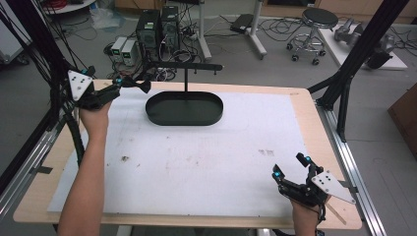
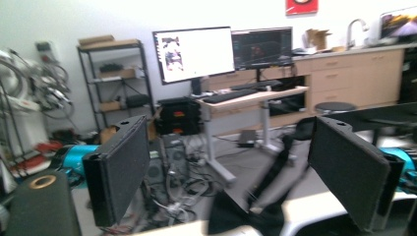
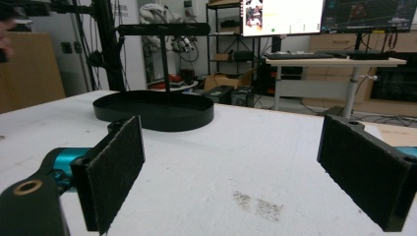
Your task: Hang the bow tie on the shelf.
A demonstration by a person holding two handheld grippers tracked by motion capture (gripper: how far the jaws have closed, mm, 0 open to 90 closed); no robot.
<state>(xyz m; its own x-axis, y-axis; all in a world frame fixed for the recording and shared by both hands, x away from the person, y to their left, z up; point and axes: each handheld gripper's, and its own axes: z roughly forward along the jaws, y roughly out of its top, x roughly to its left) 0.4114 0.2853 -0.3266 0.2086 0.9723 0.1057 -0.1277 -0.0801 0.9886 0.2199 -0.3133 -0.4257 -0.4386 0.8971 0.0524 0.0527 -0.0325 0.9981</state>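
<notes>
A black oval tray [image 1: 184, 109] with an upright post and a crossbar [image 1: 184, 66] stands at the back middle of the white table mat [image 1: 196, 162]. My left gripper [image 1: 132, 84] is held above the table's back left corner, to the left of the tray, open and empty. Its pads [image 2: 120, 169] stand wide apart, with a blurred black shape [image 2: 260, 206] low between them. At the front right my right gripper [image 1: 290, 166] is open just above the mat, nothing between its fingers. It faces the tray [image 3: 152, 112] and its crossbar [image 3: 162, 29], and its pads [image 3: 115, 169] are far apart.
Dark smudges [image 3: 258, 204] mark the mat ahead of the right gripper. A black frame leg [image 1: 344, 93] rises at the table's right back edge. Computers [image 1: 157, 29], cables and a stool [image 1: 314, 29] are on the floor beyond. A desk with monitors [image 2: 221, 54] stands farther off.
</notes>
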